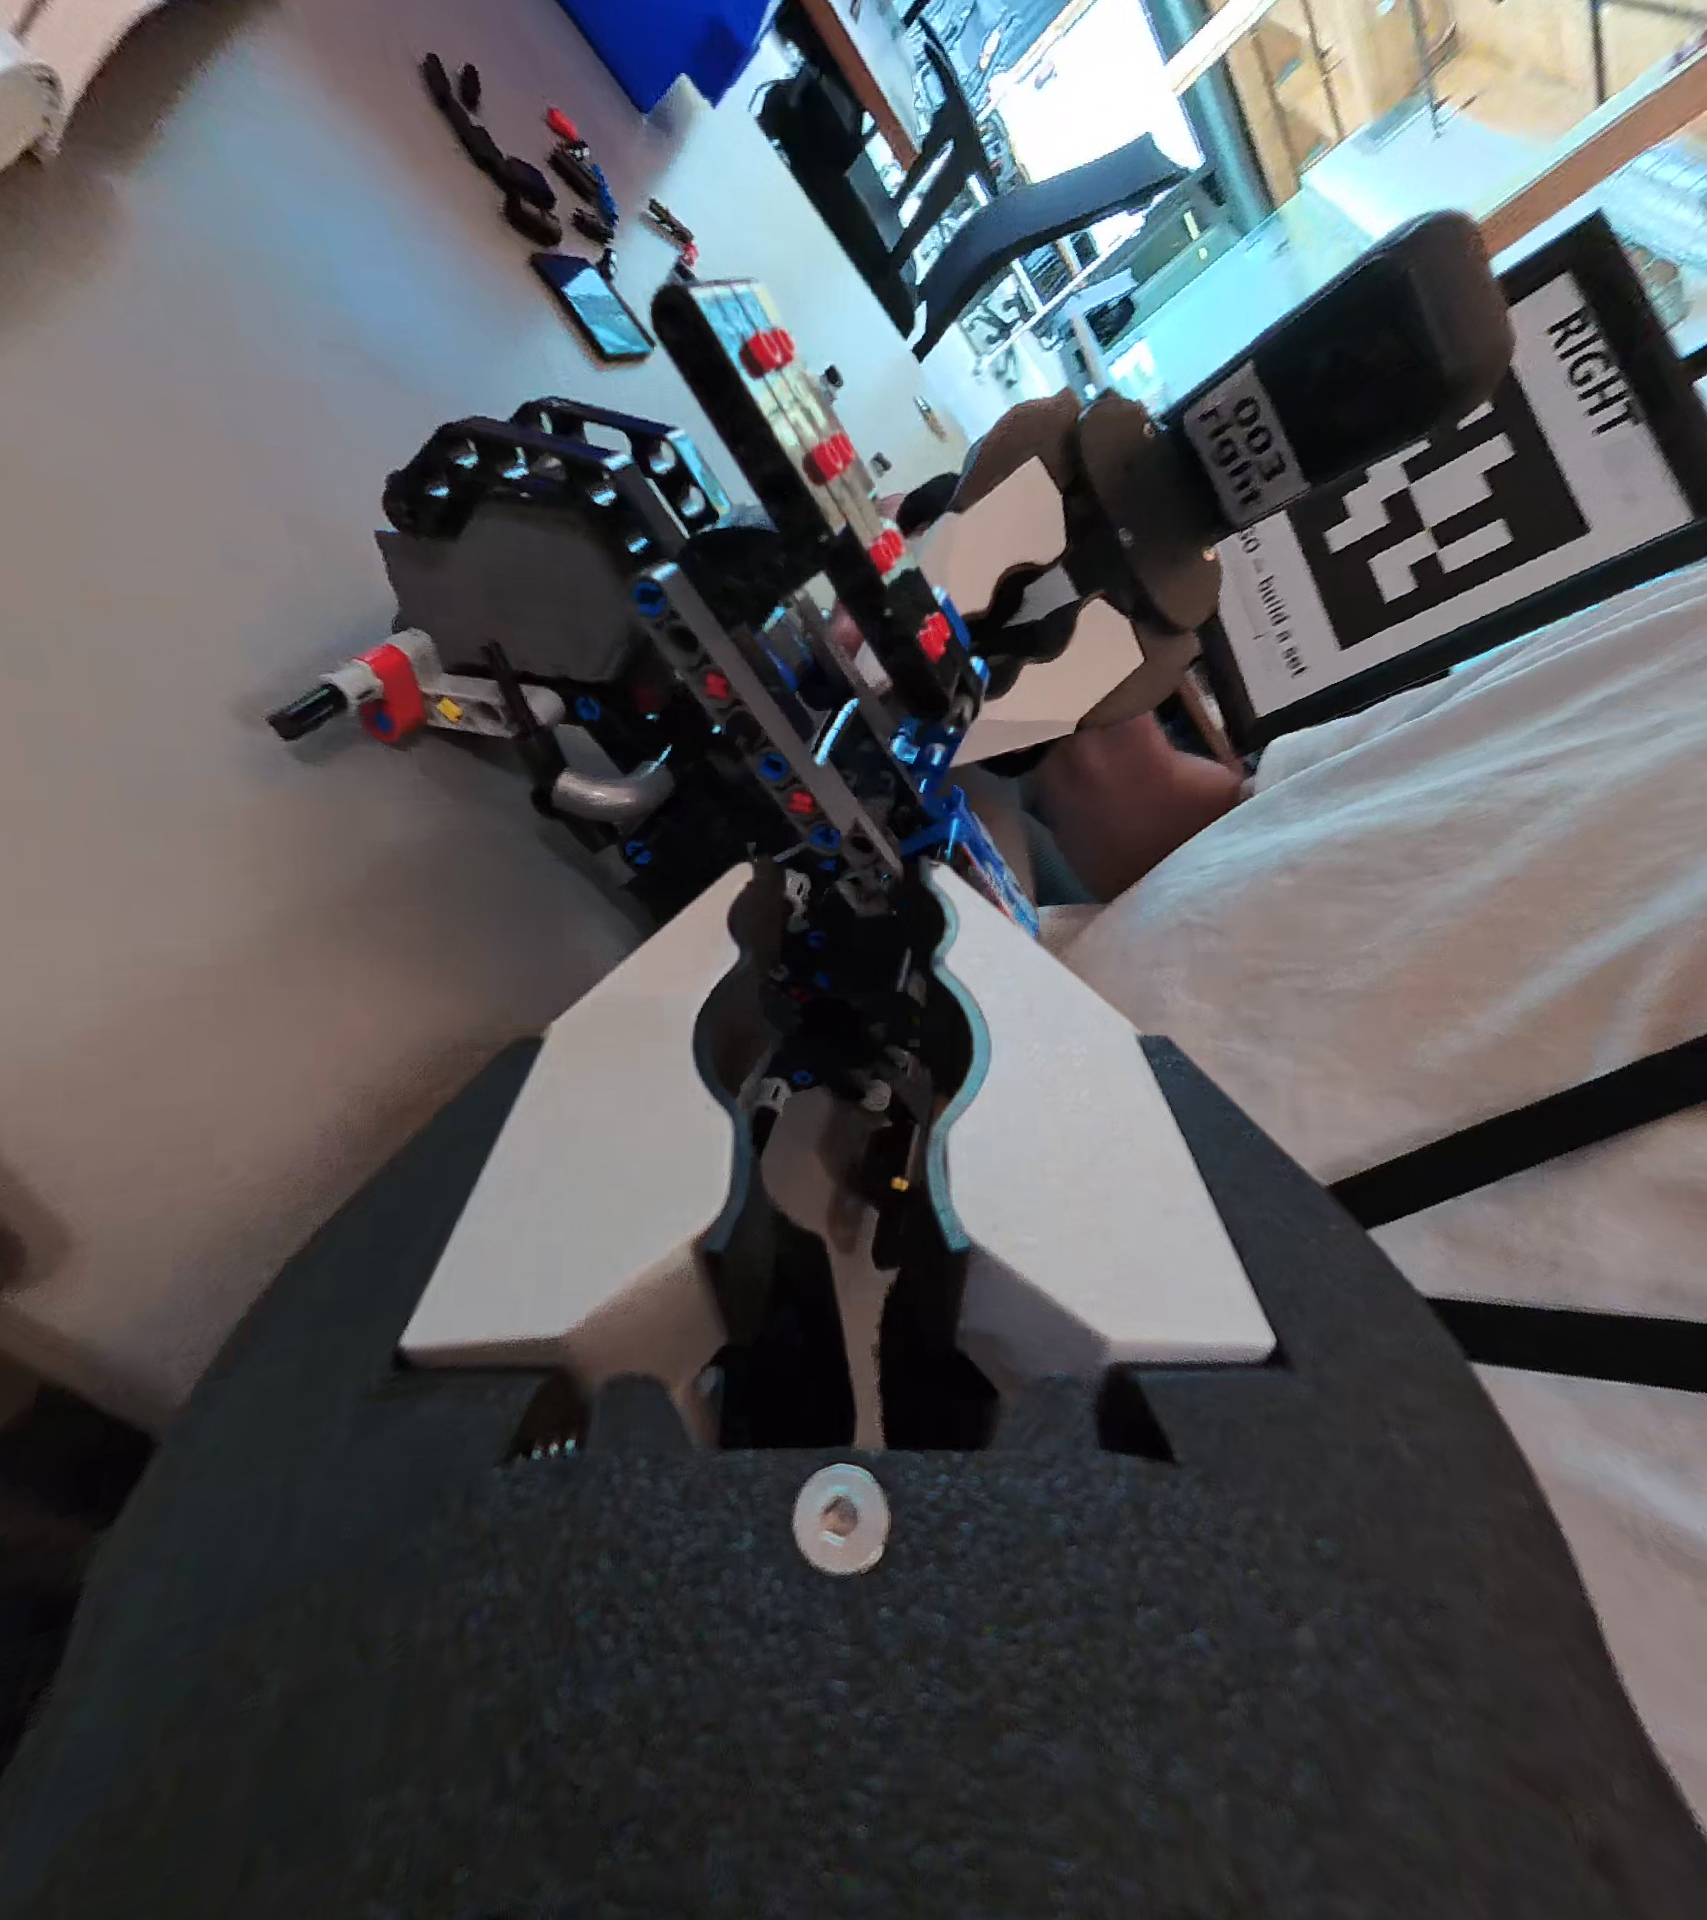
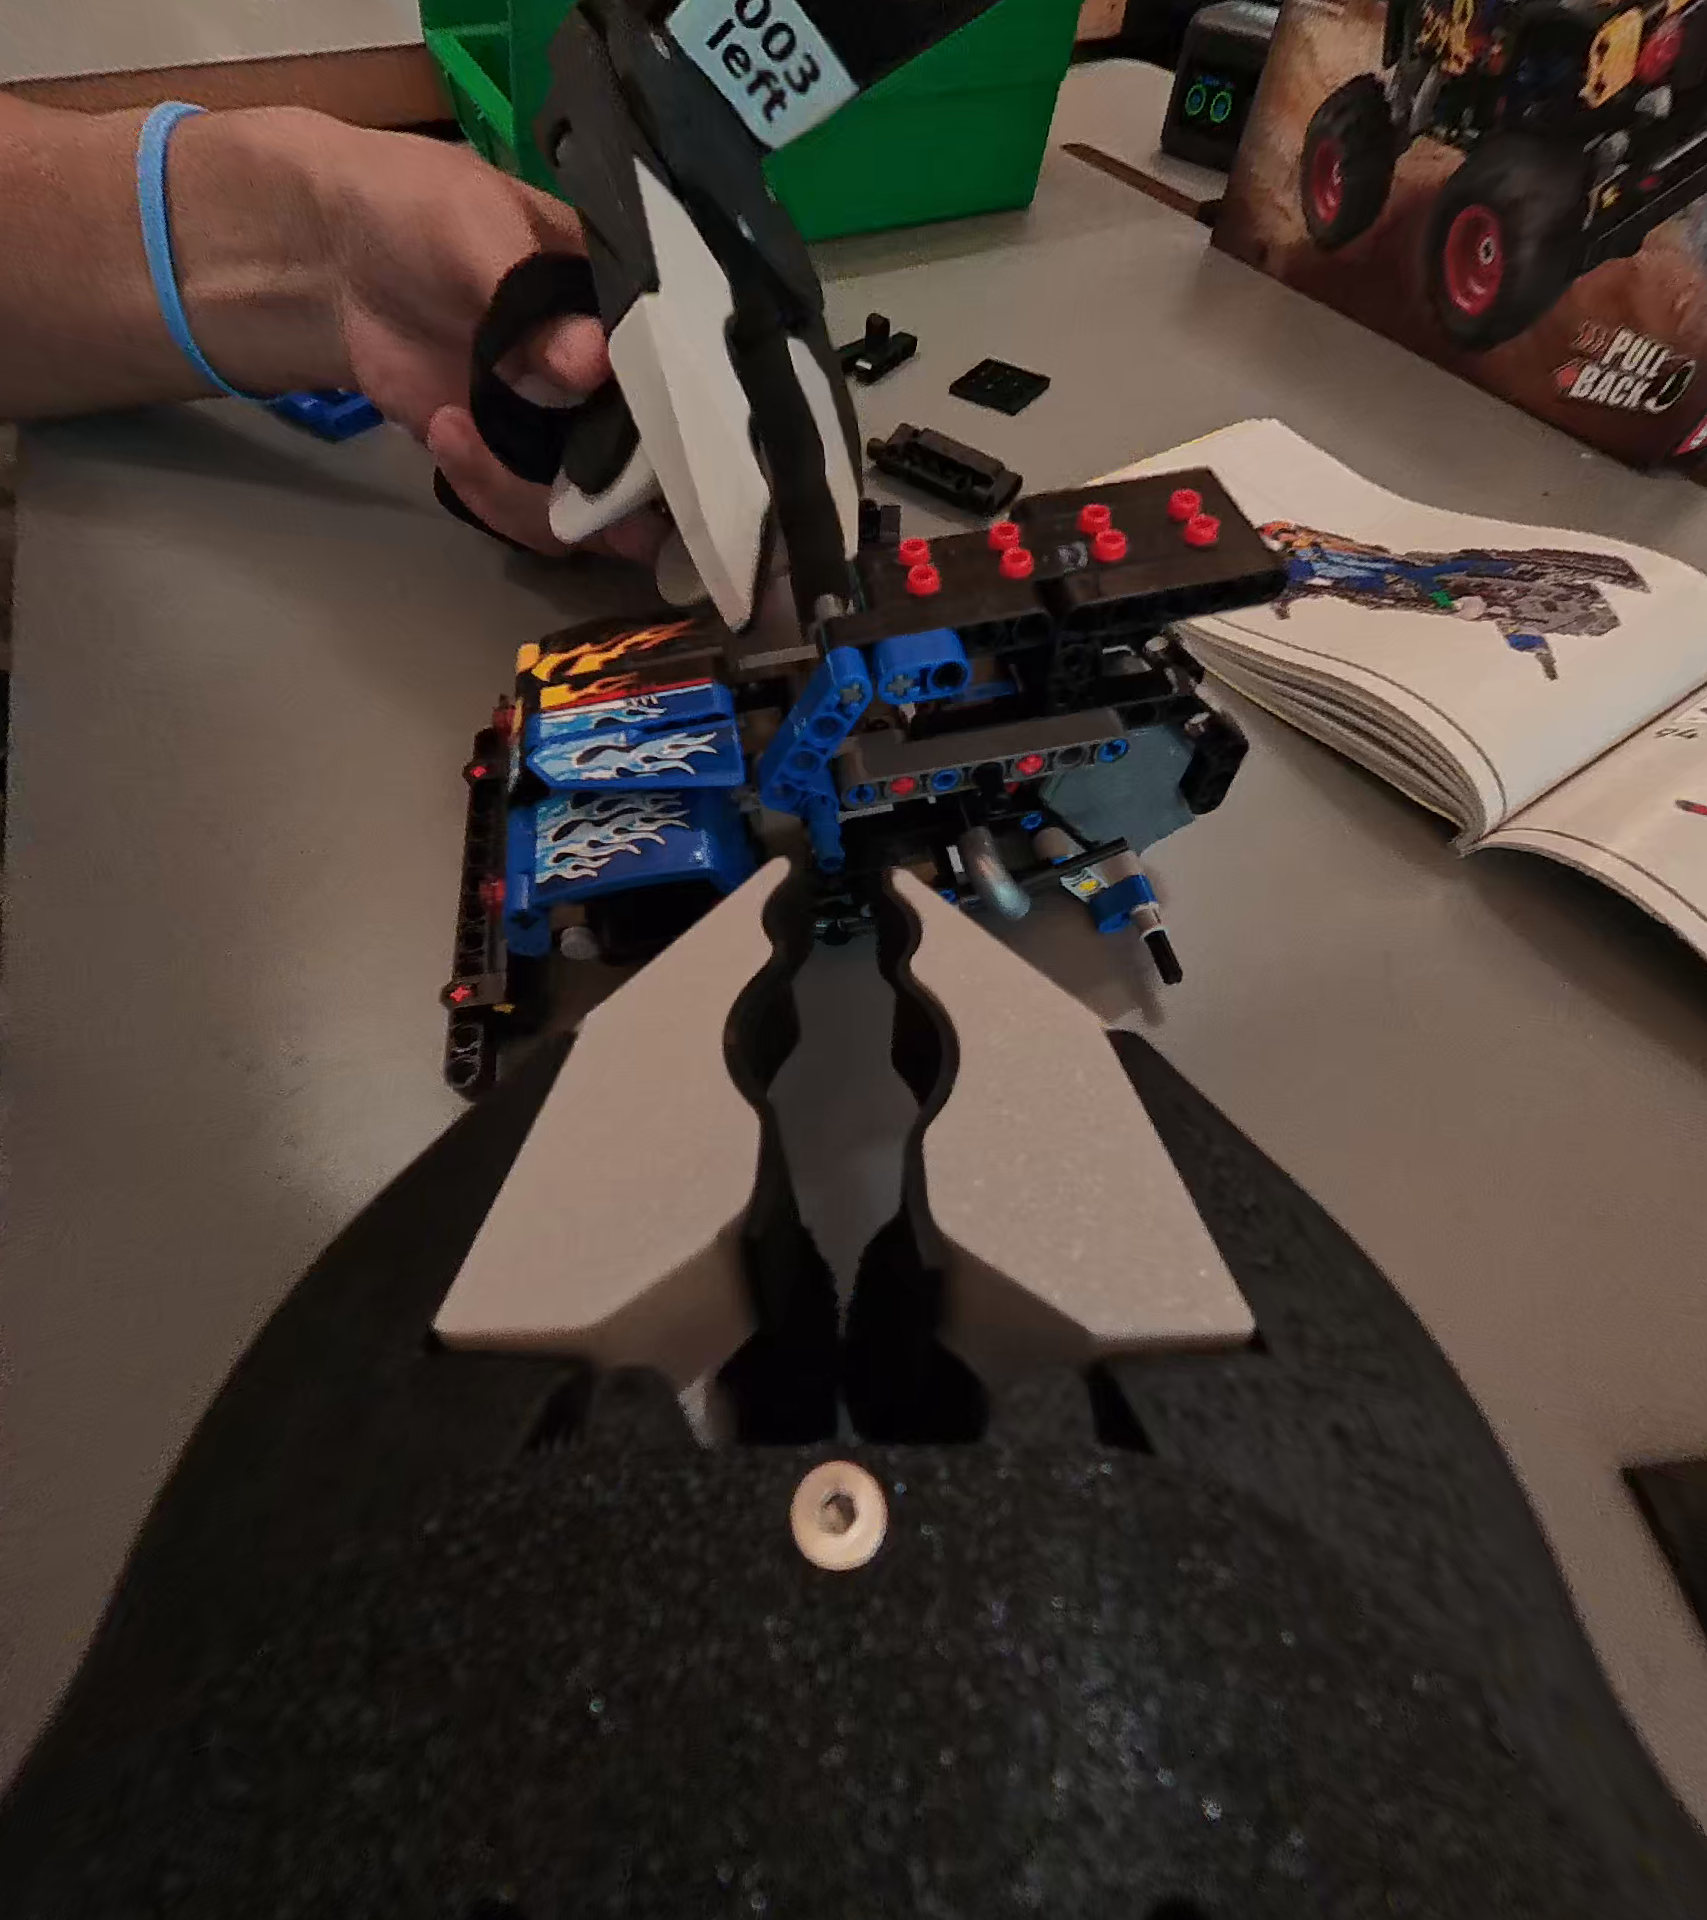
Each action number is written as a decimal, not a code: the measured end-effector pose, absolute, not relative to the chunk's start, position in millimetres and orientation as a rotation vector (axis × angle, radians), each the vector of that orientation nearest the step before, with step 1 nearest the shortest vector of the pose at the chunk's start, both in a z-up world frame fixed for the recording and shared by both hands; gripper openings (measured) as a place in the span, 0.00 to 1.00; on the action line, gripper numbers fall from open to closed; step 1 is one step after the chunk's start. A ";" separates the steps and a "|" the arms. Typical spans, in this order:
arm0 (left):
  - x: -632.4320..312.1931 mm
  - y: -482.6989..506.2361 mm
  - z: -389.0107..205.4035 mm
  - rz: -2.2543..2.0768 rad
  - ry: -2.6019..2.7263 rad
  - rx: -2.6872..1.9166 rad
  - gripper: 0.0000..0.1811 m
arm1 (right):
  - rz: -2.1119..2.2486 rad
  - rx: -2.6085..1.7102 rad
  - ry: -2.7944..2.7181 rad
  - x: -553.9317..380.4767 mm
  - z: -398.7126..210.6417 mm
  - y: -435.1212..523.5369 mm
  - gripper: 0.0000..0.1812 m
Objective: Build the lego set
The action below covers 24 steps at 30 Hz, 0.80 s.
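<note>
The half-built lego truck stands on the grey table, with blue flame panels and a black panel with red pins on top. My left gripper is shut on the truck's frame; in the right wrist view it comes down from above beside the black panel. My right gripper has its jaws almost together, and its tips pinch black parts at the truck's near lower edge. In the left wrist view it sits behind the model, by the end of the black panel.
An open instruction booklet lies right of the truck, with the set's box behind it. A green bin stands at the back. Loose black parts lie behind the model. A hand with a blue wristband holds the left gripper. More loose parts and a phone lie farther off.
</note>
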<state>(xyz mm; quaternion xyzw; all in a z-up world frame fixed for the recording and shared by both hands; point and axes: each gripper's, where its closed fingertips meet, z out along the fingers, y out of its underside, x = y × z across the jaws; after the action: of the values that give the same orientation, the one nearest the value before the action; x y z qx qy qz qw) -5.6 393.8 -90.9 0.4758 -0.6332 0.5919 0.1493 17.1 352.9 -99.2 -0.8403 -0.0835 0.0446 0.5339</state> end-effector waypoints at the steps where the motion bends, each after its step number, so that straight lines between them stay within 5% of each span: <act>1: -5.6 390.7 -89.4 1.704 -1.786 1.355 0.12 | 0.118 -2.007 -0.201 16.9 -99.7 352.9 0.05; 24: 2.7 380.1 -92.4 1.747 -1.782 1.354 0.07 | 0.131 -2.006 -0.337 11.8 -102.4 355.1 0.00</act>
<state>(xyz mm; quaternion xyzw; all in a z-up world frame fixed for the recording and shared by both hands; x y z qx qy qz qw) 2.7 380.1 -92.4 0.4714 -0.6206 0.6082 0.1507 11.8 355.1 -102.4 -0.8381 -0.1408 0.0549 0.5241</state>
